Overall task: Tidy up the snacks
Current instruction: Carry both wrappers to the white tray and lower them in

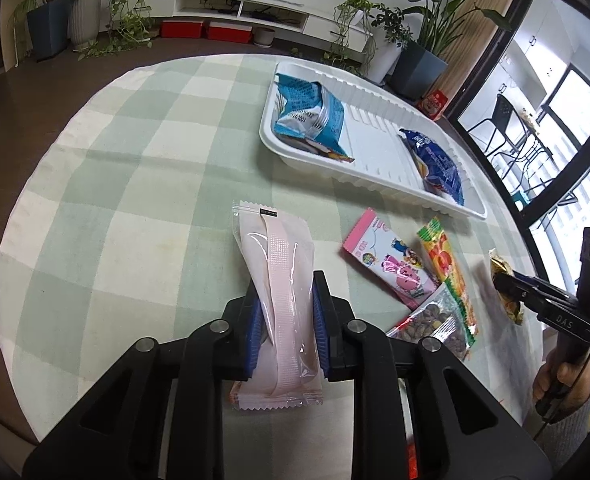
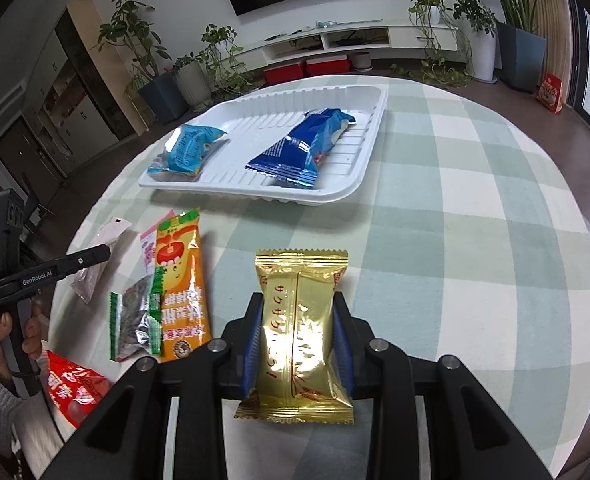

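My left gripper (image 1: 285,300) is shut on a pale pink snack packet (image 1: 279,280), held over the checked tablecloth; the packet also shows in the right wrist view (image 2: 95,264). My right gripper (image 2: 299,312) is shut on a gold snack packet (image 2: 299,332), which shows in the left wrist view (image 1: 505,284). A white tray (image 1: 375,140) (image 2: 359,152) holds a light blue packet (image 1: 311,116) (image 2: 189,148) and a dark blue packet (image 1: 439,164) (image 2: 303,148). Loose on the cloth lie a pink cartoon packet (image 1: 387,256), an orange packet (image 2: 179,280) and a clear nut packet (image 2: 135,320).
A red packet (image 2: 75,392) lies at the table's near left edge. The round table has a green and white checked cloth (image 2: 475,240). Potted plants, a white TV bench and red boxes stand beyond the table. A red box (image 1: 435,102) sits on the floor.
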`<state>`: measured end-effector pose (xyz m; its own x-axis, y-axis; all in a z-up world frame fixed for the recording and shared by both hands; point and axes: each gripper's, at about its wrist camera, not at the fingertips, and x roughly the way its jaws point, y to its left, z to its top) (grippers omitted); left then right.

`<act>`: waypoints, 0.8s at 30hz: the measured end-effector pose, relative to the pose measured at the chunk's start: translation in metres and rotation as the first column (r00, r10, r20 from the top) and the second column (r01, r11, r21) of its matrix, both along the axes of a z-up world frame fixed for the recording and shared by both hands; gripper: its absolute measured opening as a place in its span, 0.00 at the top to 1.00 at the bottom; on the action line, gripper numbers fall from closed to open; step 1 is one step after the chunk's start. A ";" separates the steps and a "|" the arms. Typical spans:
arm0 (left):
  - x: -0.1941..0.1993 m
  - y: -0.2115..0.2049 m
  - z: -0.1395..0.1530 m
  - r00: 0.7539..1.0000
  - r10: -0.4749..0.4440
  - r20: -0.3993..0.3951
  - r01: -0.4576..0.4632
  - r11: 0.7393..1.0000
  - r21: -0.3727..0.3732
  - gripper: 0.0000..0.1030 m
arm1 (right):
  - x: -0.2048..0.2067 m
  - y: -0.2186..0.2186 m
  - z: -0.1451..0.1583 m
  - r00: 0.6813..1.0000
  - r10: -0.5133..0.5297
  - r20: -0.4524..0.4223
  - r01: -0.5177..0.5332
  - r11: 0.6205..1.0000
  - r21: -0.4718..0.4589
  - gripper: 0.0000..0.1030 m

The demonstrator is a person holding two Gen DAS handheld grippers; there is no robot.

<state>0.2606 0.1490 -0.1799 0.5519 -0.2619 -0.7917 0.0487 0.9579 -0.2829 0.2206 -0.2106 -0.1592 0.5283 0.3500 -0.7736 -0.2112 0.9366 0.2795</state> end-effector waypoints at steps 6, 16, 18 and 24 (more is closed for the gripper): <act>0.001 -0.007 0.018 0.999 -0.024 0.031 0.025 0.999 -0.023 0.81 | 0.001 -0.003 0.009 1.000 0.005 0.003 -0.005 0.996 0.092 0.66; 0.026 -0.030 0.043 0.994 -0.083 0.064 0.086 0.995 -0.053 0.81 | 0.015 -0.007 0.027 1.000 0.009 0.017 -0.012 0.982 0.186 0.66; 0.032 -0.036 0.047 0.993 -0.098 0.069 0.102 0.993 -0.052 0.81 | 0.020 -0.008 0.030 1.000 0.008 0.019 -0.012 0.979 0.201 0.66; 0.055 -0.051 0.058 0.989 -0.128 0.080 0.133 0.989 -0.059 0.81 | 0.043 -0.007 0.043 0.999 0.016 0.041 -0.025 0.975 0.220 0.66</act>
<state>0.3157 0.0978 -0.1224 0.5679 -0.3842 -0.7280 0.1958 0.9221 -0.3338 0.2641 -0.2176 -0.1161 0.5471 0.5206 -0.6555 -0.2444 0.8483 0.4697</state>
